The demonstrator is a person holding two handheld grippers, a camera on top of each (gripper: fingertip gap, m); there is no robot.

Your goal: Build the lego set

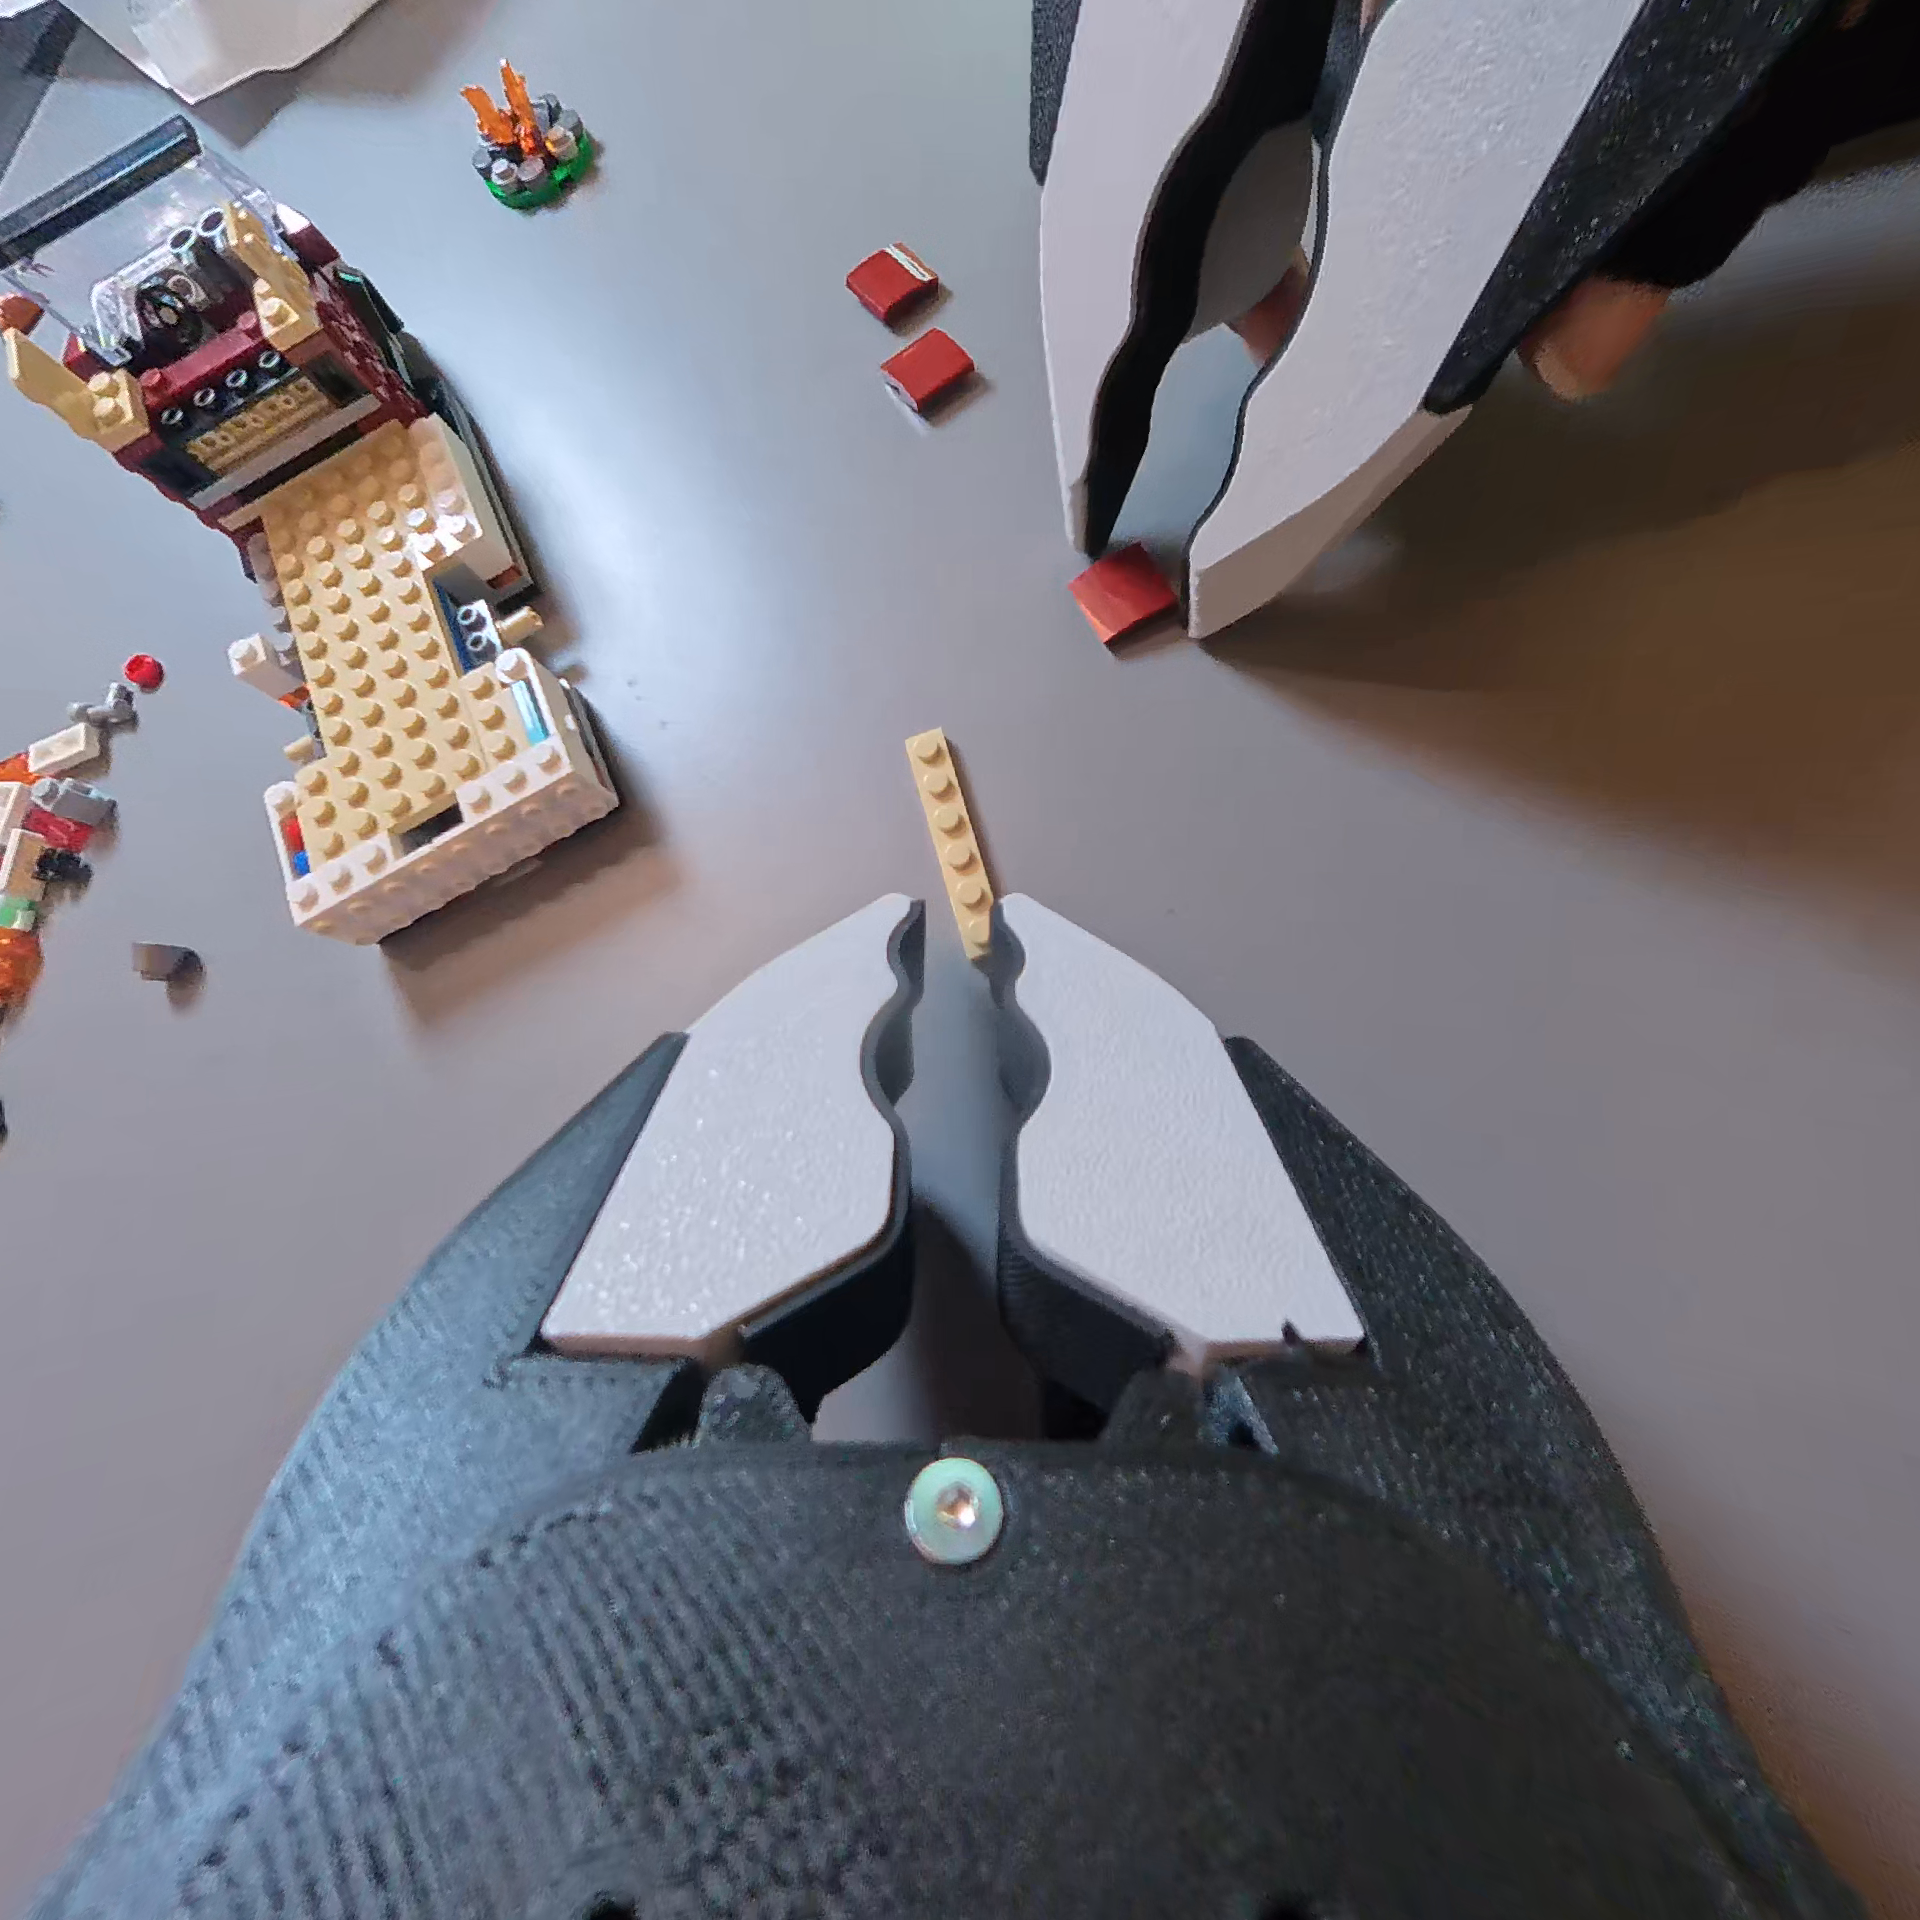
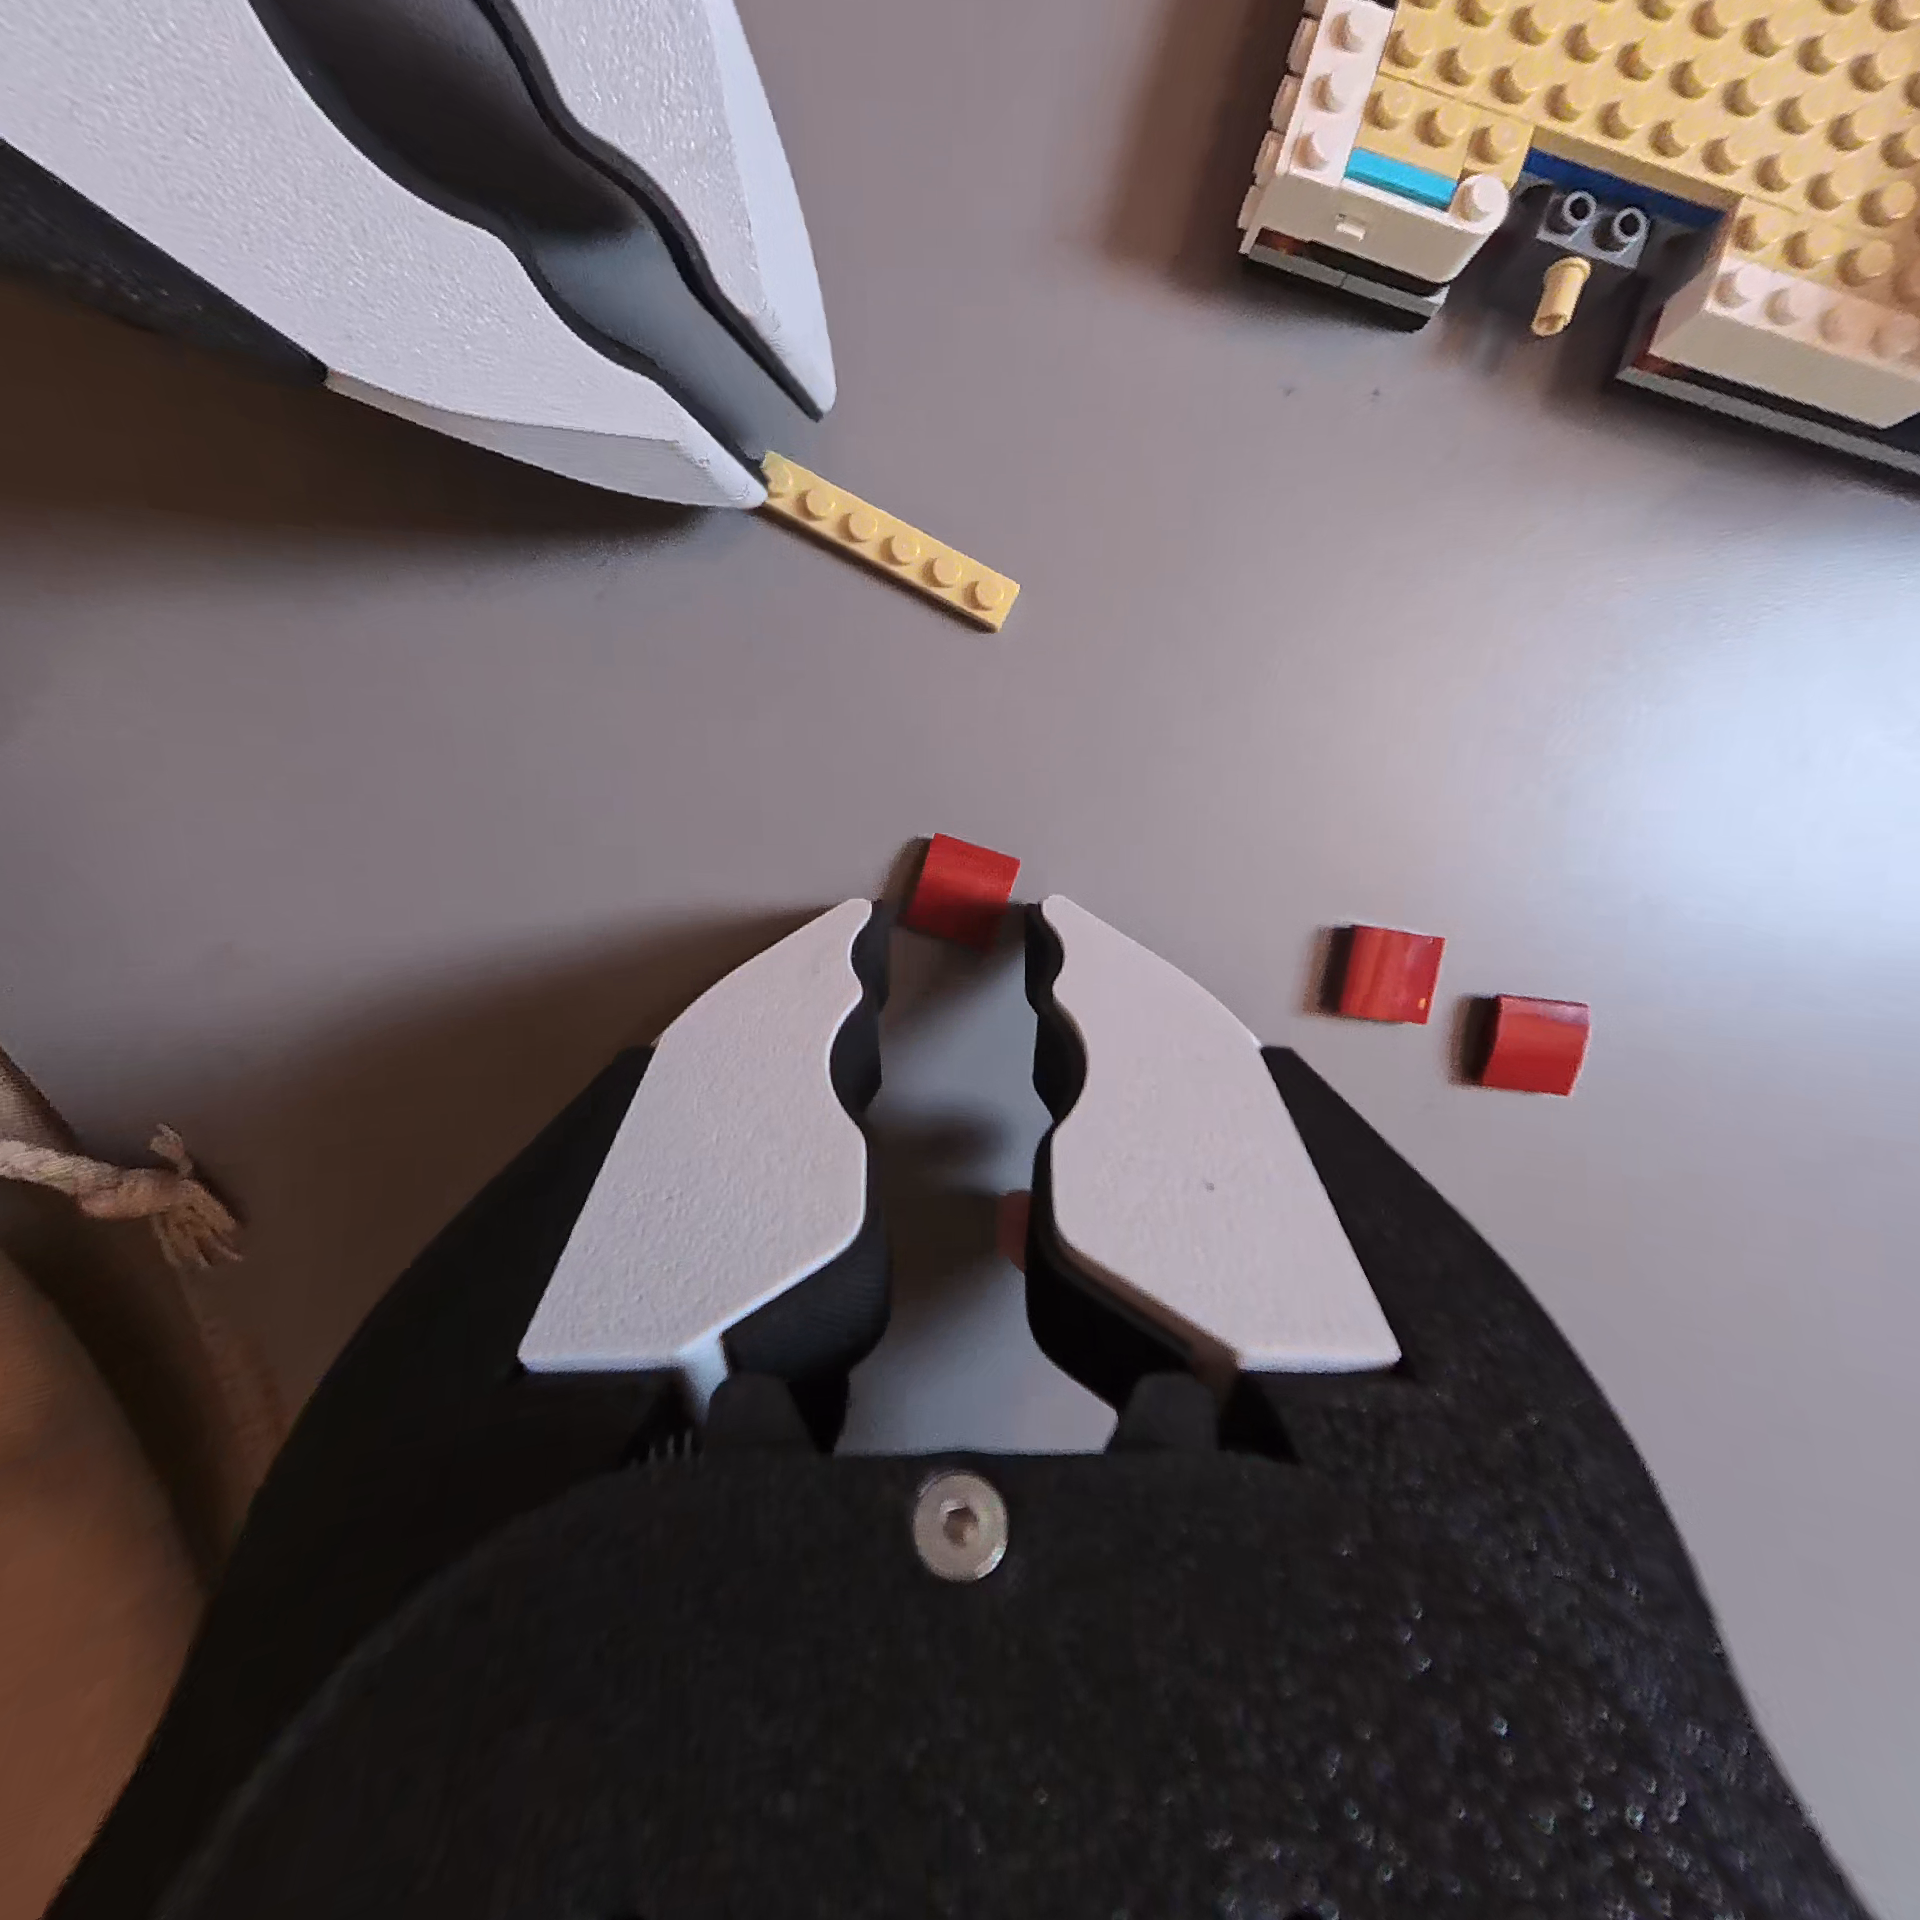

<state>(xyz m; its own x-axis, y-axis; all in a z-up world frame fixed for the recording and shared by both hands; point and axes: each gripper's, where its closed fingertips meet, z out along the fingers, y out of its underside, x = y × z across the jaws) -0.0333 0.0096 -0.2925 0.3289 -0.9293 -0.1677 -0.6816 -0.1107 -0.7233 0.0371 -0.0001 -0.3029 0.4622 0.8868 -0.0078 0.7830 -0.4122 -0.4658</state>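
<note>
My left gripper [image 1: 958,920] is low over the grey table [image 1: 1351,1039], its jaws a little apart. The near end of a tan one-stud-wide plate [image 1: 951,831] lies flat between the tips. It rests against the right finger, with a gap to the left one. The right wrist view shows the left gripper [image 2: 784,447] at the plate's end [image 2: 894,545]. My right gripper [image 2: 956,914] is open, its tips either side of a small red curved piece [image 2: 961,888] that lies on the table, not pressed. The left wrist view shows the right gripper [image 1: 1143,582] and the red piece [image 1: 1122,603] the same way.
Two more red curved pieces [image 2: 1387,971] [image 2: 1532,1044] lie right of my right gripper. A tan, white and dark red brick model [image 1: 384,644] stands at the left. A small campfire build [image 1: 532,140], loose bricks [image 1: 52,810] and a dark piece [image 1: 166,961] lie about. A gloved hand [image 1: 1600,332] holds the right gripper.
</note>
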